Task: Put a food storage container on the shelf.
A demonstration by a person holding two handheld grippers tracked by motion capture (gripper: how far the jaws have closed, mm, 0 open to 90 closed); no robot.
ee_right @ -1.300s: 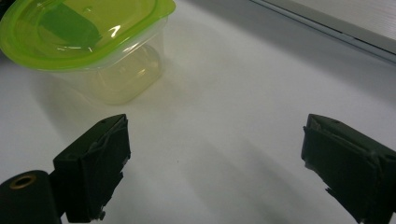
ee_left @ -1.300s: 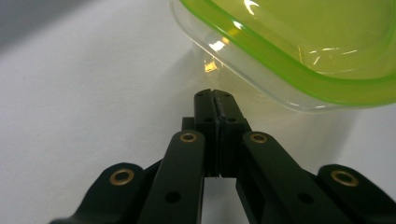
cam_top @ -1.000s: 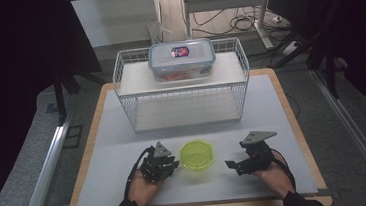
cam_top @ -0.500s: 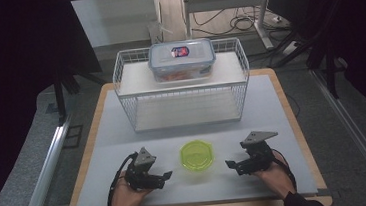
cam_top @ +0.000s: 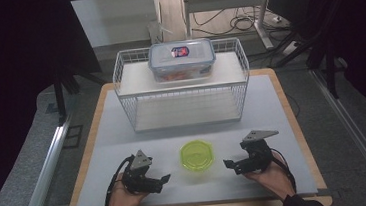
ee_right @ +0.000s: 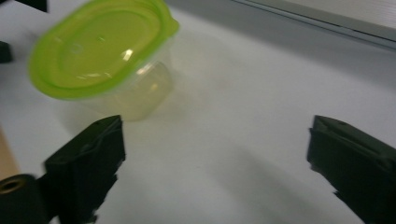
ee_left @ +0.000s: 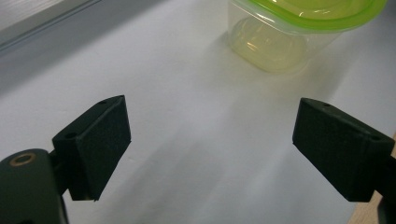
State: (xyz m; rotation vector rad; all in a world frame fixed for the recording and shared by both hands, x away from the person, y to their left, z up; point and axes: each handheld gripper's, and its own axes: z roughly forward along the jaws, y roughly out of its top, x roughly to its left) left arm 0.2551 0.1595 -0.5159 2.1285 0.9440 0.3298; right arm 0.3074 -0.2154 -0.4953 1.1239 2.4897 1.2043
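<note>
I am holding my left gripper (cam_top: 163, 179) near the surface's (cam_top: 124, 138) front edge; its fingers (ee_left: 100, 140) have just been opening and are standing wide with nothing between them. The lime-lidded container (cam_top: 196, 155) is sitting between both grippers, near the front edge. My right gripper (cam_top: 229, 164) is standing wide open, gripping nothing.

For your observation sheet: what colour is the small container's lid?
Bright lime green lid, clearest in the right gripper view.
</note>
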